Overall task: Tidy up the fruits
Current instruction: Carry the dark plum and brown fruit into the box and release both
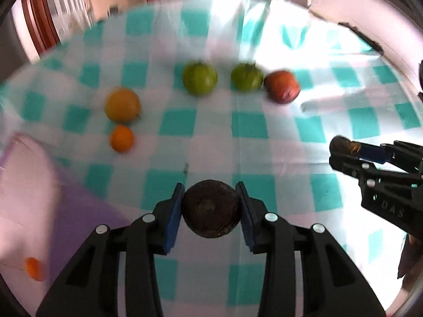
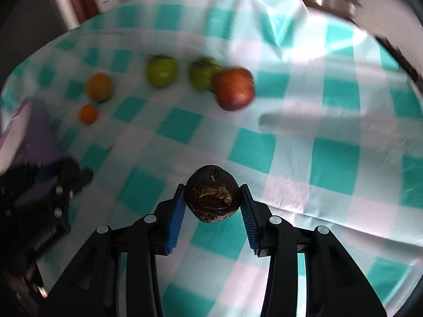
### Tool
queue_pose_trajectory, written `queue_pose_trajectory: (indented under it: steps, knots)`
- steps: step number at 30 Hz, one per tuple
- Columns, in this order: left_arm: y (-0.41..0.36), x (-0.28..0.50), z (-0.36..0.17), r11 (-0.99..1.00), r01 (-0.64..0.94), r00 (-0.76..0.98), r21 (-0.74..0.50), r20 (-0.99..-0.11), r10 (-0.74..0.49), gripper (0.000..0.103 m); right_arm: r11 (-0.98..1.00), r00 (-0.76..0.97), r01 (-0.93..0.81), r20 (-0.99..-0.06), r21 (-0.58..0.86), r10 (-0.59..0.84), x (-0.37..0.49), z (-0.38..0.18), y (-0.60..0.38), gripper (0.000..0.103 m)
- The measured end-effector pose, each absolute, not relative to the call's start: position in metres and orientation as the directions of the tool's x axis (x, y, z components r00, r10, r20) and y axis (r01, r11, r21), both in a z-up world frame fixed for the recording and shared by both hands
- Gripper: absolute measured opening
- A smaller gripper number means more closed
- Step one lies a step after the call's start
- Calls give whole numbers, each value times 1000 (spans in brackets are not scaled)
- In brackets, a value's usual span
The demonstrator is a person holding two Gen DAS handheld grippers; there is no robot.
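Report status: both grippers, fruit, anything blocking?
Left gripper shut on a dark fruit. Right gripper shut on a second dark fruit. Five fruits loose on the checked cloth. Nothing blocking.

The only readable text is the raised letters "DAS" on the black body of the right gripper (image 1: 343,155), seen at the right edge of the left wrist view. They are faint and may be part of a longer word. No other labels, numbers or signs can be read.
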State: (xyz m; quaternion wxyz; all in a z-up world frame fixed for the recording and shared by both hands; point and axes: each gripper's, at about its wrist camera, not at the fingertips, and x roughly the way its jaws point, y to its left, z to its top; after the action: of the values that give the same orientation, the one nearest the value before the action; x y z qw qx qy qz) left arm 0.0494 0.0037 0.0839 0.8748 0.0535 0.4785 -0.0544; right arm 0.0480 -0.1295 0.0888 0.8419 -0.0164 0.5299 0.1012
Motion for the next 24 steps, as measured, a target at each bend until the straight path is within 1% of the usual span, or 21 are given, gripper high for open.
queue_pose_trajectory:
  steps: [3, 8, 13, 15, 19, 24]
  knots:
    - [12, 30, 119, 992, 118, 591, 49, -806, -30, 40, 963, 445, -259, -876, 70, 183, 15, 118, -137, 41]
    - [33, -19, 167, 997, 57, 658, 50, -753, 0, 40, 948, 495, -307, -836, 86, 237, -24, 155, -145, 41]
    - [55, -65, 209, 998, 28, 715, 64, -699, 25, 40, 937, 585, -349, -775, 26, 239, -52, 201, -147, 41]
    - [67, -80, 221, 998, 8, 731, 56, -682, 32, 40, 937, 605, -350, -757, 24, 245, -60, 214, -151, 41]
    - [88, -99, 232, 999, -31, 743, 32, -667, 44, 40, 936, 619, -351, -746, 16, 245, -76, 226, -154, 41]
    - [118, -108, 220, 997, -78, 722, -10, -691, 49, 40, 934, 587, -357, -775, 12, 234, -84, 211, -147, 41]
